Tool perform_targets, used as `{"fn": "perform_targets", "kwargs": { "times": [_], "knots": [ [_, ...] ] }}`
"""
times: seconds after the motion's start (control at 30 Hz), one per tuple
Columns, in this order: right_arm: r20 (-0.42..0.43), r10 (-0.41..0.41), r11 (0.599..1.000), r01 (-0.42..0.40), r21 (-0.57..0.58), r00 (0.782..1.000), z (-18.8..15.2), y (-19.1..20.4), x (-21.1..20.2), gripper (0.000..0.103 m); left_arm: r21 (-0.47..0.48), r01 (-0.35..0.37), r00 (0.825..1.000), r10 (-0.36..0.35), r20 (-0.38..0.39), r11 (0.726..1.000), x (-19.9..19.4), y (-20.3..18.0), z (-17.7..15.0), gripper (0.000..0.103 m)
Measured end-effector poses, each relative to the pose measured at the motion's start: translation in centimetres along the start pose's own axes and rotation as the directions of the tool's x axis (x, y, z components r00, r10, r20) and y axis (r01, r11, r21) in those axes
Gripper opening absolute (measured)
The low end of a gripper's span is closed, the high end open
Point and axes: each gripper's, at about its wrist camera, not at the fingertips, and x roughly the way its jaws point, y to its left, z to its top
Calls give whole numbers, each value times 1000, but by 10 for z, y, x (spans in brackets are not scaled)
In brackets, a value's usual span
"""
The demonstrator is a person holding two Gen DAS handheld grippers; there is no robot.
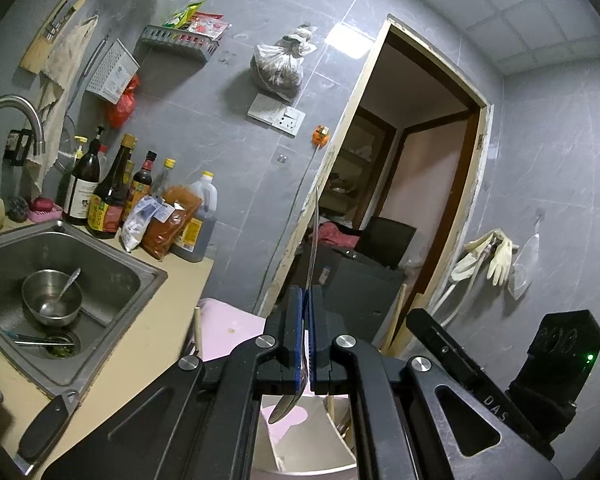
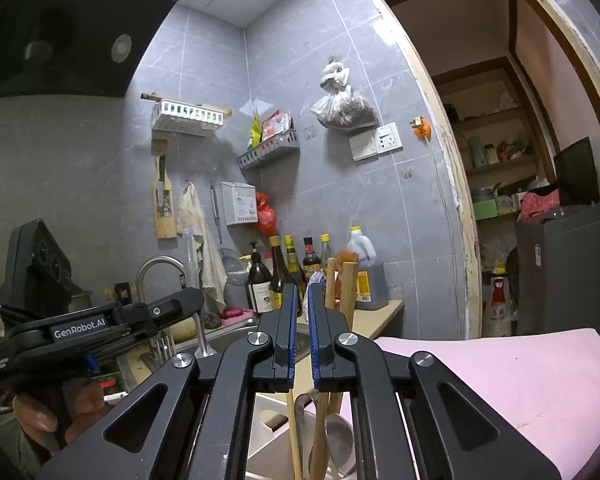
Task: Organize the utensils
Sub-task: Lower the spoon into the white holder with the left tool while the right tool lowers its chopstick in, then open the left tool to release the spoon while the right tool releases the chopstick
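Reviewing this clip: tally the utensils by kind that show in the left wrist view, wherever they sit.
Spoon held in the left tool, handle up: 1
Spoon in the steel bowl: 1
Chopsticks lying in the sink: 1 pair
Black-handled knife on the counter: 1
Total: 4

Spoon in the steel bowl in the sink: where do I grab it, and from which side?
Take the spoon by the free upper end of its handle, coming down from above. Its head lies low in the steel bowl; the handle leans up past the rim. The left gripper is clamped on a metal utensil, so probably use the right gripper.
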Motion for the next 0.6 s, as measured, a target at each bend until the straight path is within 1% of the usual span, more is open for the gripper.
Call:
{"fn": "perform_targets", "kwargs": {
  "times": [0.27, 0.4, 0.47, 0.5, 0.53, 0.6],
  "knots": [
    [0, -8, 1000, 8, 0, 1000, 3, -1, -7, 5, 58, -68, 996, 71, -55, 996, 3, -3, -6, 1],
    [-2, -13, 1000, 13, -7, 1000, 4, -1, -12, 6, 58, -93, 992, 97, -83, 994, 5, -1, -9, 1],
    [-3, -17, 1000, 17, -14, 1000, 5, -1, -15, 7, 54, -103, 990, 107, -88, 993, 5, 0, -10, 3],
    [-3, -20, 1000, 19, -17, 1000, 6, -1, -17, 7, 54, -106, 990, 110, -89, 993, 4, 0, -10, 8],
    [-4, -23, 1000, 23, -19, 1000, 6, -1, -18, 8, 52, -108, 990, 112, -89, 993, 3, 0, -10, 20],
    [-3, -31, 999, 31, -24, 999, 7, -2, -22, 10, 38, -102, 991, 105, -80, 994, 0, 0, -10, 33]
  ]
}}
